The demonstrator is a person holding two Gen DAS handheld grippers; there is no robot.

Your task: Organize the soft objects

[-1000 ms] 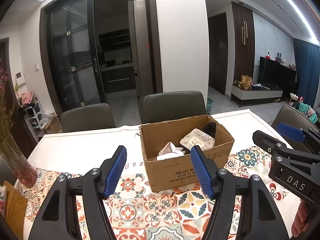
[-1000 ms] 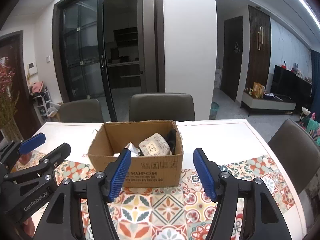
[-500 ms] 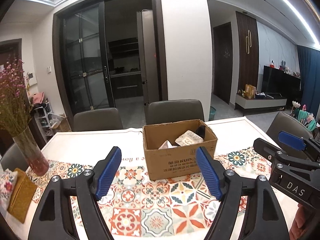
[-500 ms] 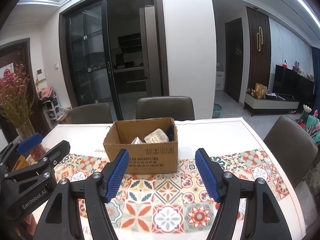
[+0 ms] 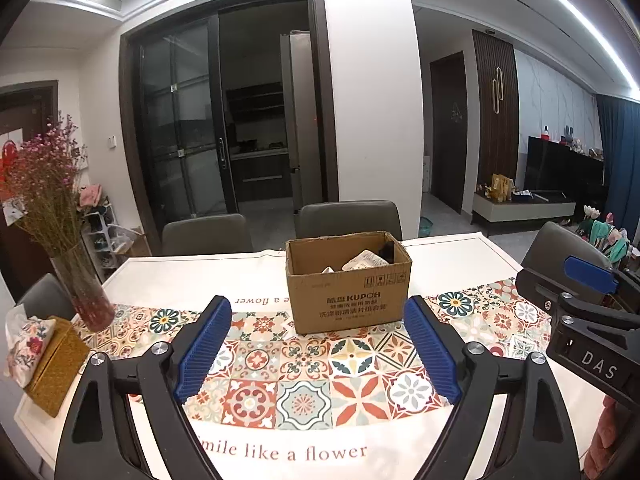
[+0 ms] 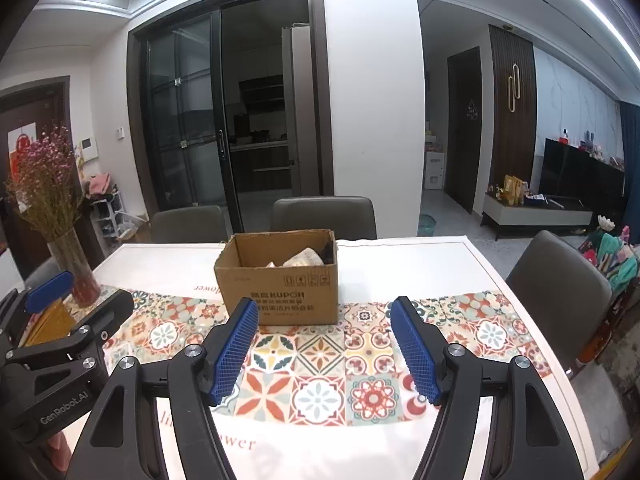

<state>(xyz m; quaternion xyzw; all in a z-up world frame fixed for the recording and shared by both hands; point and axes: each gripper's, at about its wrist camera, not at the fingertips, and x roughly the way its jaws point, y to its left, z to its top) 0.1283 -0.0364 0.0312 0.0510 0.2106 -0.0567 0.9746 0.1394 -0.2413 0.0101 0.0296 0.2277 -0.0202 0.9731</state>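
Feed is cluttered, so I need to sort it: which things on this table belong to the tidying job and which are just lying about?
Job:
- brown cardboard box
- pale printed soft pouch in it
- black soft item beside the pouch

Lying about:
- glass vase of dried pink flowers
- mustard-yellow tissue box
- patterned tile table runner

Flower vase [image 5: 82, 280] left; tissue box [image 5: 54, 372] beside it

bright ceiling light strips [image 5: 560, 12] blow out to glare; the tabletop [image 5: 200, 276] is evenly lit, shadows soft; the kitchen doorway [image 6: 260, 112] stays dim; fisheye bends edges, corners vignette black; focus sharp.
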